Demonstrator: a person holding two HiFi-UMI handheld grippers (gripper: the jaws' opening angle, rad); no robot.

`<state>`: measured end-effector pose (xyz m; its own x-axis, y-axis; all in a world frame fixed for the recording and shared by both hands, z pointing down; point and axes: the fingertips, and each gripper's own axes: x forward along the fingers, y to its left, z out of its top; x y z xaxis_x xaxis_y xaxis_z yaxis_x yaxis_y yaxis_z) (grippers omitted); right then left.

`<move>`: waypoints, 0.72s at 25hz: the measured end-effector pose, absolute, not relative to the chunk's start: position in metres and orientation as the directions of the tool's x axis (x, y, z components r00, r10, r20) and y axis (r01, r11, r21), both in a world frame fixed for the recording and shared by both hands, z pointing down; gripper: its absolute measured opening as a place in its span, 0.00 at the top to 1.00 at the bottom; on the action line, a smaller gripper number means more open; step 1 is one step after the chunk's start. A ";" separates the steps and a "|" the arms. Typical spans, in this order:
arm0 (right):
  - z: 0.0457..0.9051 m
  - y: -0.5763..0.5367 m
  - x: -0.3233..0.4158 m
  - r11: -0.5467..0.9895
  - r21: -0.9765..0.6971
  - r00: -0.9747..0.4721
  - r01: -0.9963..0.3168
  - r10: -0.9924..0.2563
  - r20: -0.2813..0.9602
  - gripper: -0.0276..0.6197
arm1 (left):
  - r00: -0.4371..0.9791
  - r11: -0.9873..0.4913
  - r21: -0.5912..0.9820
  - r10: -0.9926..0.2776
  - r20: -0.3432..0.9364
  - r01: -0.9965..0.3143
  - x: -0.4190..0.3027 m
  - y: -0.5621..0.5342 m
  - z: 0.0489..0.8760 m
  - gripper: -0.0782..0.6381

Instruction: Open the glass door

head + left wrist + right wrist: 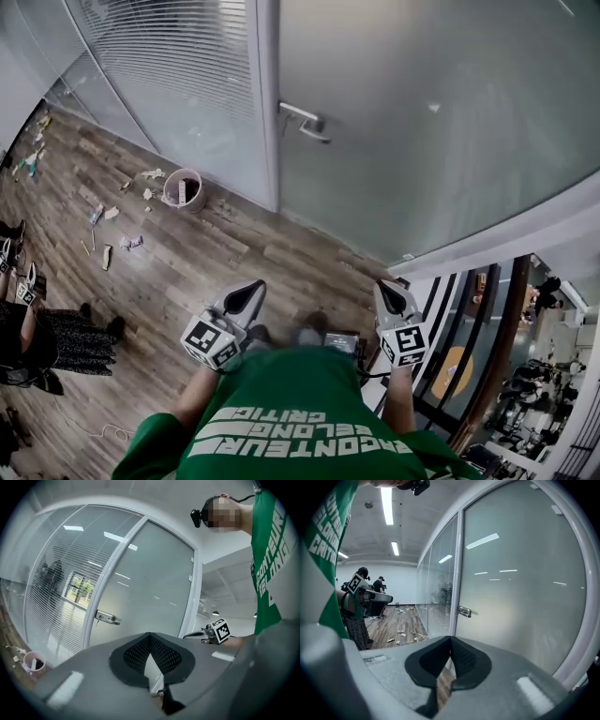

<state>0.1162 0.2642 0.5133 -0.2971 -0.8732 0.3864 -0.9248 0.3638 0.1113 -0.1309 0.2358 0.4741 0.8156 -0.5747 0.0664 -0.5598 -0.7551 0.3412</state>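
The frosted glass door (441, 122) stands closed in its white frame, with a silver lever handle (307, 122) near its left edge. My left gripper (255, 284) and right gripper (386, 286) are held low in front of my green shirt, well short of the door, and both are shut with nothing in them. In the left gripper view the left gripper (150, 635) points towards the door (150, 592), with the handle (107, 617) up to the left. The right gripper (450, 639) faces the door (520, 602), and the handle (464, 611) is just above its tips.
A glass partition with blinds (178, 84) adjoins the door on the left. A pink bucket (185, 189) and scattered litter (122, 211) lie on the wood floor. A person in dark clothes (47, 342) stands at the left. A white frame (525, 234) curves round on the right.
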 end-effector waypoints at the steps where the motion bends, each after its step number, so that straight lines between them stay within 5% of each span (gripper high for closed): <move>1: 0.512 0.257 0.121 0.372 0.110 -0.307 -0.922 -0.872 0.381 0.97 | 0.809 -0.748 0.339 -0.584 0.070 -0.570 -0.126 0.231 0.471 0.87; 18: 0.524 0.204 0.187 0.506 0.098 -0.438 -0.857 -0.816 0.379 0.97 | 0.726 -0.668 0.338 -0.684 0.073 -0.663 -0.049 0.206 0.470 0.87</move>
